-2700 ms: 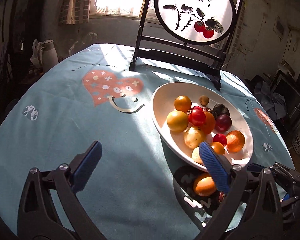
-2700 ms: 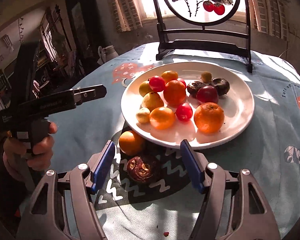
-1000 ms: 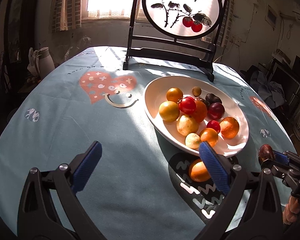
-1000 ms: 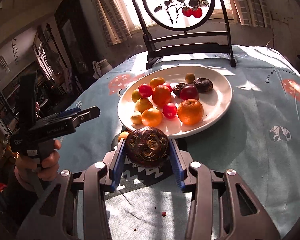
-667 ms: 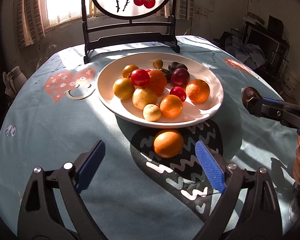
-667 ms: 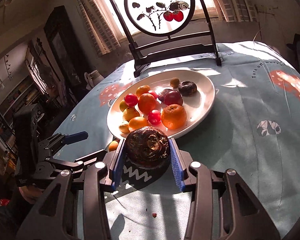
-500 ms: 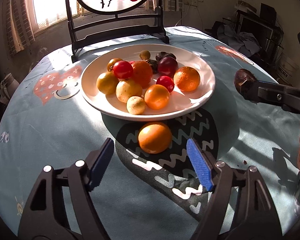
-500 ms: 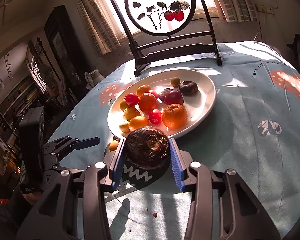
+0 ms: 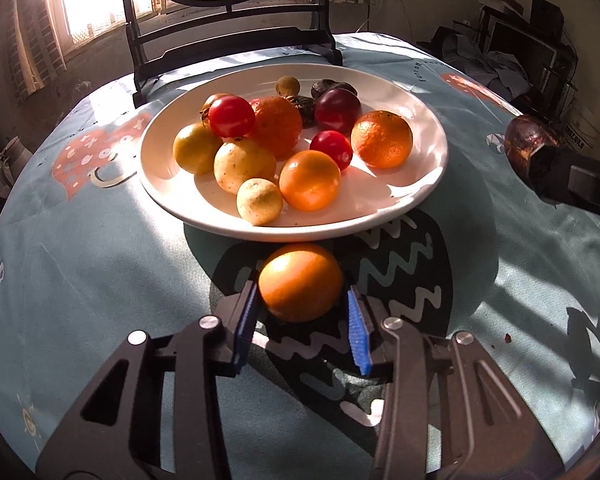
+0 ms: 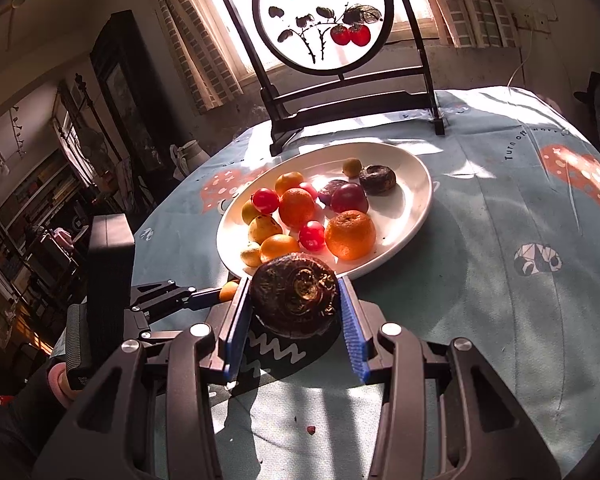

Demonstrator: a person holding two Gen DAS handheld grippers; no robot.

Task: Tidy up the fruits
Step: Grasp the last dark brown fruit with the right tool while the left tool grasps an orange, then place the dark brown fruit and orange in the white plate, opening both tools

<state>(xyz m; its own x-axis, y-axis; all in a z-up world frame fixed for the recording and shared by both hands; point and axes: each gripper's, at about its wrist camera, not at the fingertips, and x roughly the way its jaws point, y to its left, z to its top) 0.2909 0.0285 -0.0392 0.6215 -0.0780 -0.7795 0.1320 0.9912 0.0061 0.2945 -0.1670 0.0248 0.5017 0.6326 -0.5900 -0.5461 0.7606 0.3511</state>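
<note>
A white plate [image 9: 424, 184] holds several oranges, tomatoes, yellow fruits and dark plums. A loose orange [image 9: 300, 280] lies on the tablecloth just before the plate. My left gripper [image 9: 300, 312] has its blue pads on both sides of this orange, closed in on it. My right gripper [image 10: 294, 312] is shut on a dark wrinkled fruit [image 10: 294, 294] and holds it above the cloth, short of the plate [image 10: 412, 216]. That dark fruit also shows at the right of the left wrist view [image 9: 530, 148]. The left gripper's fingertip and orange show in the right wrist view [image 10: 224, 292].
A round painted screen on a black stand [image 10: 324, 20] stands behind the plate. The round table carries a blue printed cloth [image 10: 500, 208]. A white jug [image 10: 188, 156] sits off the far left edge. Small red crumbs [image 10: 310, 429] lie on the cloth.
My left gripper has moved in to the loose orange and narrowed its jaws around it. My right gripper picked the dark fruit off the cloth earlier and keeps holding it raised.
</note>
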